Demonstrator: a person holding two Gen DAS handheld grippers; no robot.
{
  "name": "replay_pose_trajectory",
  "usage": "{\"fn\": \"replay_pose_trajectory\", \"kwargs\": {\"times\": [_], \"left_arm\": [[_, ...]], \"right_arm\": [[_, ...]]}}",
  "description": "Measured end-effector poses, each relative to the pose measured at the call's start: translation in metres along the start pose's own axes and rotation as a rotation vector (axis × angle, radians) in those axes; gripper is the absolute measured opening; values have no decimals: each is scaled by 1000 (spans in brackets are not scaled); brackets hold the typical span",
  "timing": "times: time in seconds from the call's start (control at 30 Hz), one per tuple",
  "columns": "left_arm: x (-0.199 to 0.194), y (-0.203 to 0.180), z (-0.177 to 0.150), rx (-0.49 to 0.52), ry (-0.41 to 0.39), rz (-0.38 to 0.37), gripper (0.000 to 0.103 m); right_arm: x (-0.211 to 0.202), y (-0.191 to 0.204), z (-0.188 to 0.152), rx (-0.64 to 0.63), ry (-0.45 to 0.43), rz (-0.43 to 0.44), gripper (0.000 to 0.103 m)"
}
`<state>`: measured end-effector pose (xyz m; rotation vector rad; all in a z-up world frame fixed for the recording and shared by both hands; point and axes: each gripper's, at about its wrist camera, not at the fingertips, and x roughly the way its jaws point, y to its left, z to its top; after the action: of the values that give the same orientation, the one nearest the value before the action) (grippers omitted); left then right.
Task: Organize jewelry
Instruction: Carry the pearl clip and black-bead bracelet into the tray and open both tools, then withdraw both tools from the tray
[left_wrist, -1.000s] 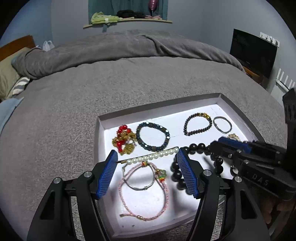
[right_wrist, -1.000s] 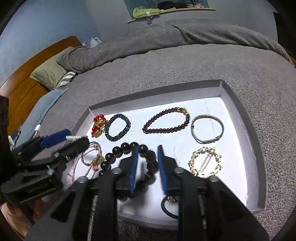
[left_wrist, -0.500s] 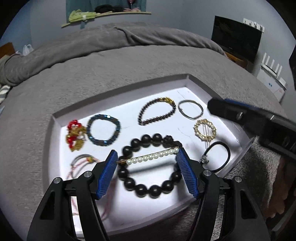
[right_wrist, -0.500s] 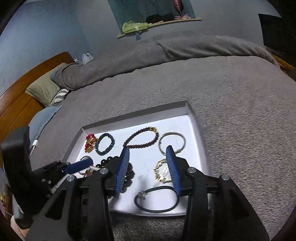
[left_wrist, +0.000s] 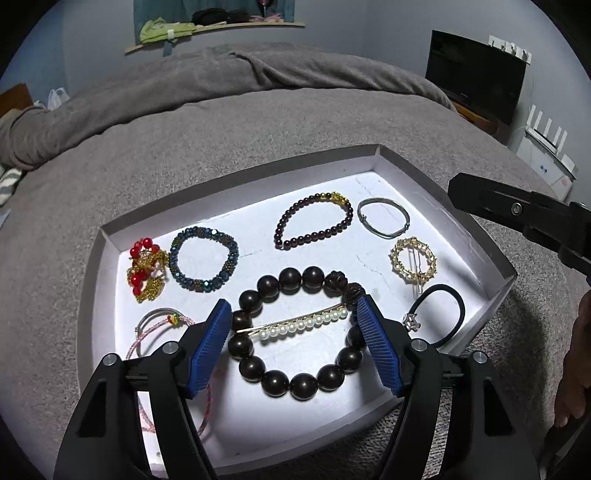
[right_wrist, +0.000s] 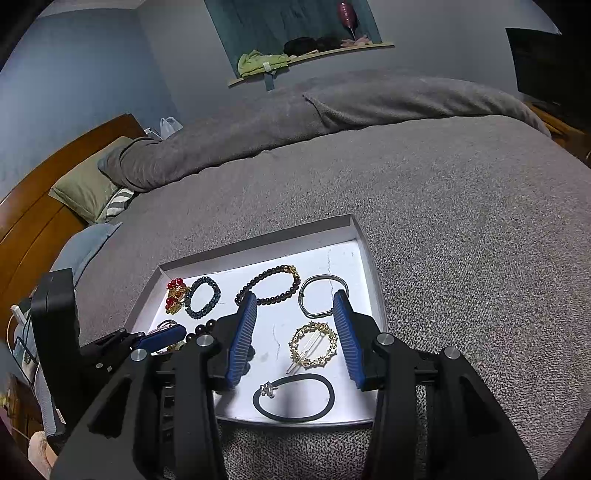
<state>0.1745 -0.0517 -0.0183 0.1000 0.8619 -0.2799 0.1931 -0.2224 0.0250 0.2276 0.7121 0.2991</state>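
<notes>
A white tray (left_wrist: 406, 166) lies on the grey bed with jewelry in it. My left gripper (left_wrist: 293, 314) hovers over a bracelet of big dark beads (left_wrist: 291, 277), its jaws opening. A pearl hair clip (left_wrist: 299, 325) lies lengthwise between the blue pads, inside the bead ring, with a small gap at the right pad. My right gripper (right_wrist: 295, 306) stands open and empty above the tray's right part, over a round gold clip (right_wrist: 314, 345) and a black hair tie (right_wrist: 295, 397).
Also in the tray: a silver bangle (left_wrist: 384, 221), a dark red bead bracelet (left_wrist: 314, 225), a blue bead bracelet (left_wrist: 203, 258), a red and gold piece (left_wrist: 146, 266) and a pink cord bracelet (left_wrist: 155, 325). Grey blanket surrounds the tray; pillows and a wooden headboard (right_wrist: 29, 229) are at the left.
My left gripper carried the pearl clip rightwards from over the pink bracelet to over the big dark beads. My right gripper opened off the dark beads, drew back and rose.
</notes>
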Motion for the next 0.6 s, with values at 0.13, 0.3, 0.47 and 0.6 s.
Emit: {"fn": "replay_pose_trajectory", "kwargs": {"times": [0.13,0.3,0.47,0.6], "left_arm": [[-6,2,1,-9,-17,0,75],[-17,2,1,-13,-45,30,80],[-38,8,-4,-41,-88,104,87],[-69,22,-13,-90,-141,176,94]], "right_arm": [[-3,0,1,-2,-10,-2,49],[-13,0,1,-10,-32,-7,56],[-33,-2,-2,-10,-62,-4,72],[-53,3,-10,-31,-82,1,89]]}}
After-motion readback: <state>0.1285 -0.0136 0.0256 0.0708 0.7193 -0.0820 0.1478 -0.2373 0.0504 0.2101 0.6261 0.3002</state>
